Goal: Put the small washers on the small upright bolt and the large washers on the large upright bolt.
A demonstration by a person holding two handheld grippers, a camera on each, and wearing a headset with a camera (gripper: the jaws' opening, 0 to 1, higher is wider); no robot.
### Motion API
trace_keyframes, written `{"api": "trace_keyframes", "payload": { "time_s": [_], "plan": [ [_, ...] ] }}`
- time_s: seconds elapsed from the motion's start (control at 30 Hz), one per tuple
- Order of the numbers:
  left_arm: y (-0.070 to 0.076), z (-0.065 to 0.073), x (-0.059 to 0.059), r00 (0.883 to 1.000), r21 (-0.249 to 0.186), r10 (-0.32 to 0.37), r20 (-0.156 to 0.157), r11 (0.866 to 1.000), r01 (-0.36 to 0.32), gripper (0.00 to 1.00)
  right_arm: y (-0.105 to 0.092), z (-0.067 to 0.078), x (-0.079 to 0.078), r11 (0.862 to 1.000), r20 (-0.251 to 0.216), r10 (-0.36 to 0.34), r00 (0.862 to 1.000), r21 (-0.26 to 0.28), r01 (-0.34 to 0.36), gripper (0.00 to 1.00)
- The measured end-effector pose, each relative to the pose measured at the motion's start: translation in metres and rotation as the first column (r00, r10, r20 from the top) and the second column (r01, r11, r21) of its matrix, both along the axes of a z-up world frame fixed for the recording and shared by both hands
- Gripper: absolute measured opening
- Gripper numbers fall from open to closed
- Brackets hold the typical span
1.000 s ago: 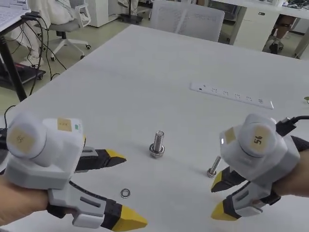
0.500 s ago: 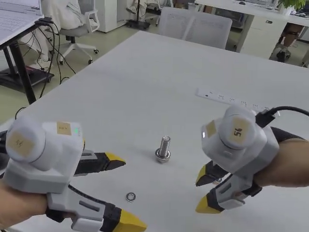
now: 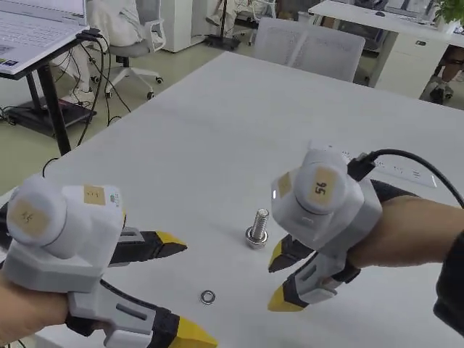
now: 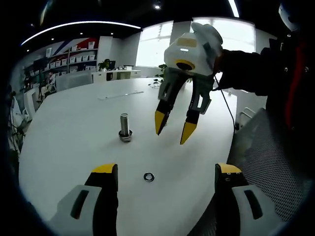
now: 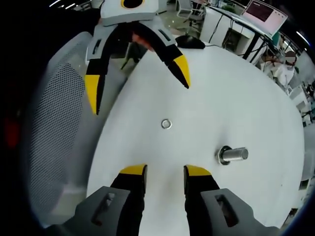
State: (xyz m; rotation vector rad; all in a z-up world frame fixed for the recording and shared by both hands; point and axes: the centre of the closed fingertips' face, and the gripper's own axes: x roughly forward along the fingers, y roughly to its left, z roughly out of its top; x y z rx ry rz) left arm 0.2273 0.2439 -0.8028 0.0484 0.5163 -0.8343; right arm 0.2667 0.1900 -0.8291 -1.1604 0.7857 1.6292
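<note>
A white table [image 3: 217, 145] is seen beneath both tools. The left gripper [image 3: 190, 292] is held with its jaws spread wide and empty. The right gripper [image 3: 277, 285] is held with its jaws narrowly parted, nothing between them. An upright bolt [image 3: 257, 228] is stood just beyond the right jaws' tips, possibly ringed at its base. A loose washer [image 3: 208, 296] is laid flat just ahead of the gap between the left jaws.

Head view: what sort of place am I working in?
Probably an open-plan office or lab: a laptop to one side, wheeled office chairs, and more desks beyond the big white table.
</note>
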Motion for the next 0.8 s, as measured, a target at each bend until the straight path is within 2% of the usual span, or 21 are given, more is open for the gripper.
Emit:
{"api": "trace_keyframes", "payload": {
  "time_s": [0.4,0.8],
  "plan": [
    [0.004,-0.002,-0.004,1.0,-0.007,0.023,0.001,1.0,-0.023,0.8,0.034,-0.005,-0.012,0.997,-0.014,0.076,0.997,0.006,-0.076,0.31],
    [0.01,-0.005,-0.01,0.999,-0.008,0.044,-0.004,0.999,-0.044,0.8,0.054,-0.026,-0.021,0.99,-0.035,0.134,0.99,-0.03,-0.135,0.29]
  ]
}}
